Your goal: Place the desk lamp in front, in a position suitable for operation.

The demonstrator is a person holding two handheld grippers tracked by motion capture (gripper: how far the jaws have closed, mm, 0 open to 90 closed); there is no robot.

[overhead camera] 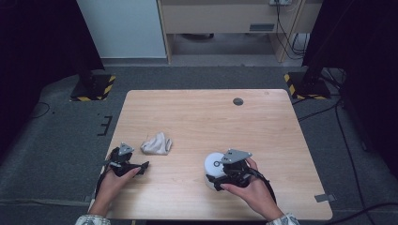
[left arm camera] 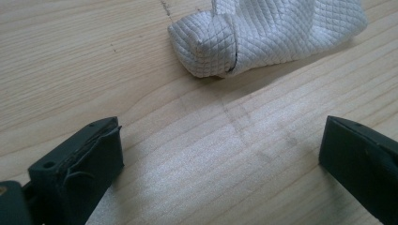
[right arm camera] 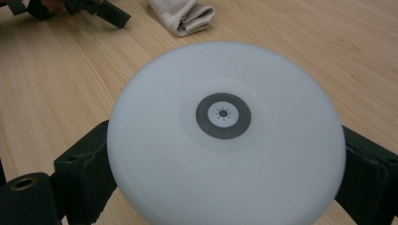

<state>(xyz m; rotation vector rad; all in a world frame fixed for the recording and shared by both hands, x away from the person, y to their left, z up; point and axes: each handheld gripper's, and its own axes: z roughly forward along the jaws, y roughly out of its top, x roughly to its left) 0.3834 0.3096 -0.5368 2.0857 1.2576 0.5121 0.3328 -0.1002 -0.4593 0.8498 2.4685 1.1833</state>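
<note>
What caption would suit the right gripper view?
A round white disc with a grey centre ring sits between the right tongs, a folded white cloth behind on the wooden table.

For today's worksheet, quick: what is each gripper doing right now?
Left gripper: open, holding nothing, jaws apart short of the white cloth.
Right gripper: closed on the white round object.

White disc point(right arm camera: 225, 136) with grey ring centre, off-white quilted cloth point(left arm camera: 267, 35), pale wood-grain table point(overhead camera: 263, 117)
</note>
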